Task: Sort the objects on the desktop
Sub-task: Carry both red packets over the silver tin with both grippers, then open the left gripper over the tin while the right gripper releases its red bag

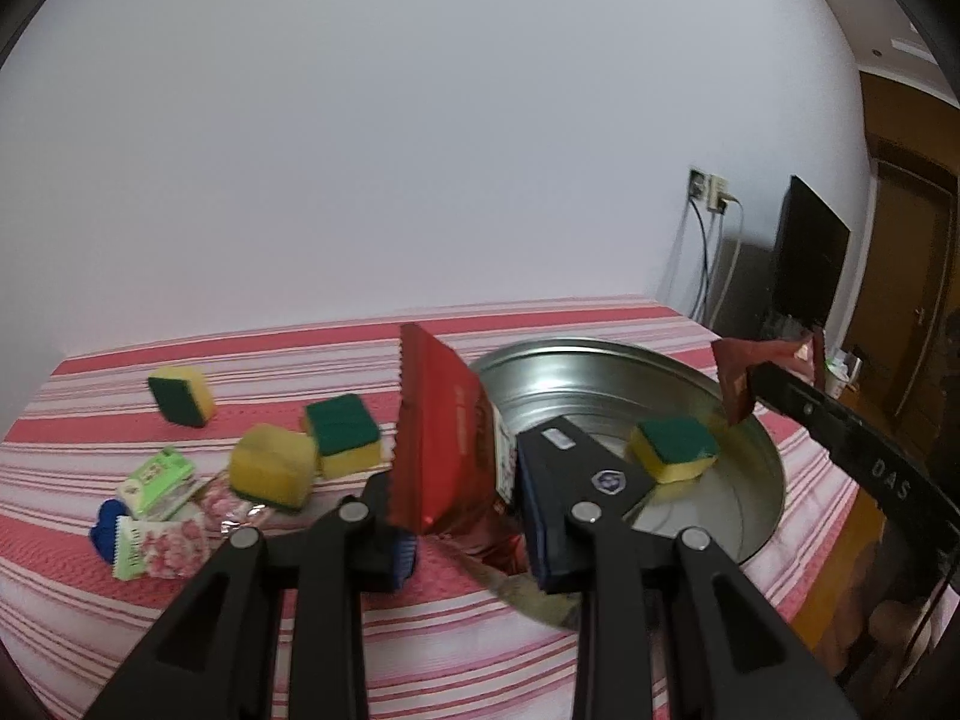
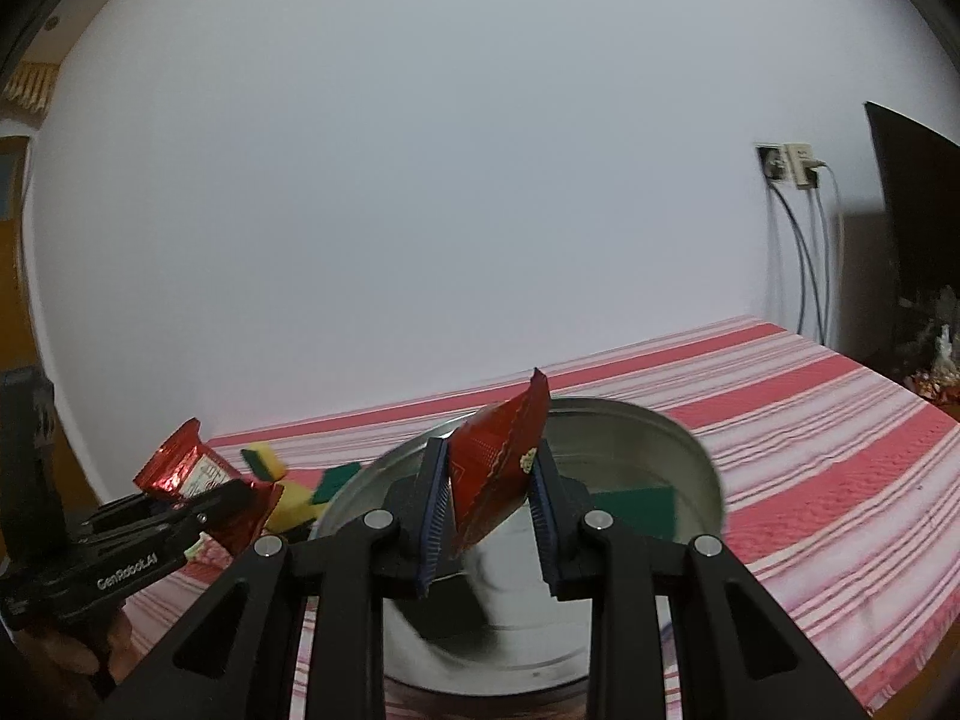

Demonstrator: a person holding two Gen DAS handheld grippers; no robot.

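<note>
Two red packets were up in the air, one pinched in each gripper: the left gripper [image 1: 465,516] clenched a red packet [image 1: 447,438] beside the metal tub [image 1: 600,372], the right gripper [image 2: 489,519] gripped another red packet [image 2: 498,468] over it. Four sponges showed: one sponge [image 1: 675,447] in the tub, three sponges [image 1: 273,462] on the striped cloth [image 1: 90,576].

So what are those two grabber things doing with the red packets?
A person is tidying a table with a striped cloth. The left gripper is clamped on a red packet beside the metal tub. The right gripper holds another red packet above the tub. One sponge already sits inside it. Three more sponges and some flowery packets wait on the cloth.
</note>
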